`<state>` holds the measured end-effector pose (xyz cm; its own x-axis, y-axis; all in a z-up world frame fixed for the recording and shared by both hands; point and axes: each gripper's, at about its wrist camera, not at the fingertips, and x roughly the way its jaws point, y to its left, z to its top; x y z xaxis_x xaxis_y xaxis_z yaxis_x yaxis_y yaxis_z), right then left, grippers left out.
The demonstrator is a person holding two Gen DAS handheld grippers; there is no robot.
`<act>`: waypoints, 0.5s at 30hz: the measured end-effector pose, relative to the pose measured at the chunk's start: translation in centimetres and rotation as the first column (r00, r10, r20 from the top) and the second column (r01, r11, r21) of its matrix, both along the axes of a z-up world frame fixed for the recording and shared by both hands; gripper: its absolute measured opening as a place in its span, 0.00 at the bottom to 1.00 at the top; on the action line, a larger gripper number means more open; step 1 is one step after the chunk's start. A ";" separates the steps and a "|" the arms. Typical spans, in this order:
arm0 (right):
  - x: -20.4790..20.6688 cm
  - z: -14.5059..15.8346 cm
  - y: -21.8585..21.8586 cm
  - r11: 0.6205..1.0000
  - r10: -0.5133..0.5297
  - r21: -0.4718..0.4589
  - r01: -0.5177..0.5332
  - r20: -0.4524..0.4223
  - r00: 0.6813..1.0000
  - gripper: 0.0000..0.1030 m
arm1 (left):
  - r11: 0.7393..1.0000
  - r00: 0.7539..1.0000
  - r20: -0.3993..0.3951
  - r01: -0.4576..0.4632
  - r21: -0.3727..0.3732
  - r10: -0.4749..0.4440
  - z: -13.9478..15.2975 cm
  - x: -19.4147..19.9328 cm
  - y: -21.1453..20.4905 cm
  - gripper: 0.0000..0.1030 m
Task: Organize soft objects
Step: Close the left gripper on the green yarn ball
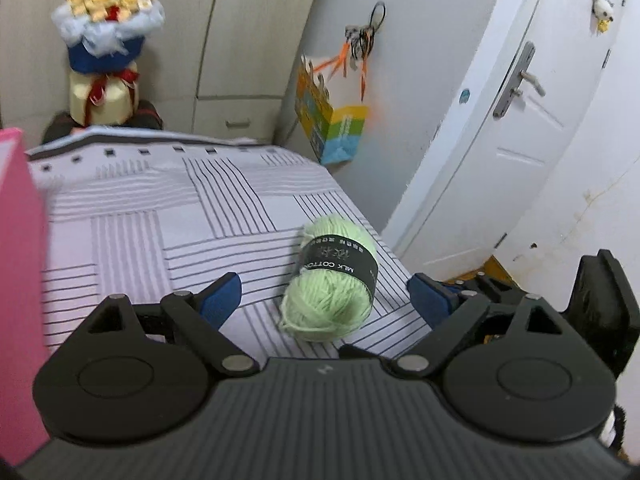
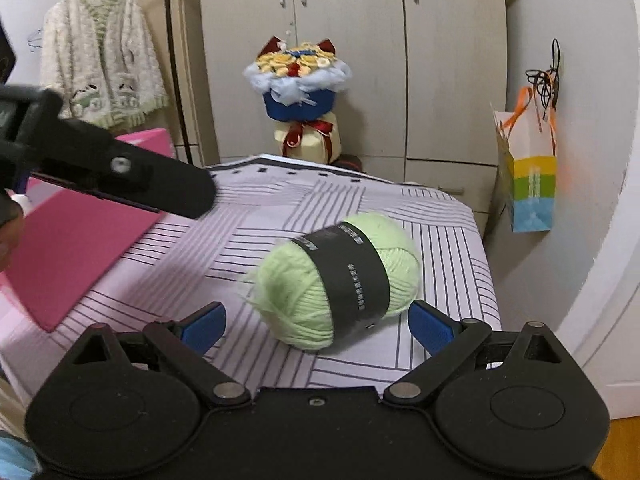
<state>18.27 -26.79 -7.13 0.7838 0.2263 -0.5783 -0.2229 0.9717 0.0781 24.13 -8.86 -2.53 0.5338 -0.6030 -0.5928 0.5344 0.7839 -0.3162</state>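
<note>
The green yarn ball (image 2: 338, 280) sits on the bed (image 2: 440, 232), on the striped cover near the corner closest to the door, and it's right in front of both hand-held grippers. The right hand-held gripper (image 2: 316, 326) looks like the nearer one to me: the yarn fills the gap ahead of its blue pads, which stand wide apart with nothing pressed between them. The left hand-held gripper (image 1: 324, 294) is also spread open and empty, with the yarn (image 1: 332, 280) a bit further ahead and slightly right of centre. Long axis matters here: in the right wrist view the skein runs diagonally, pale end lower left, other end upper right, black paper band (image 2: 348, 276) around the middle, so closing across it would probably need a bit of wrist roll. The left view reads the label and shows the door (image 1: 500, 140); the right view shows the left hand-held gripper (image 2: 120, 168) coming in from the side, plus the pink box (image 2: 80, 240) on the bed, probably where soft stuff goes.
</note>
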 end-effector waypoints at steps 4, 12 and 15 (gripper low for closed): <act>1.3 -1.1 -0.1 1.000 -0.025 -0.004 0.025 -0.020 0.999 0.96 | 1.000 0.999 -0.040 0.011 0.004 -0.011 -1.4 1.9 -1.9 0.87; 2.8 -2.2 -0.7 0.999 -0.018 0.045 0.021 -0.065 0.998 0.96 | 0.999 0.991 -0.130 -0.010 -0.048 0.004 -4.1 4.8 -3.8 0.70; 3.2 -2.3 -0.7 0.998 -0.005 0.066 0.011 -0.088 0.996 0.96 | 0.997 0.985 -0.174 0.003 -0.076 -0.017 -5.0 5.2 -3.8 0.59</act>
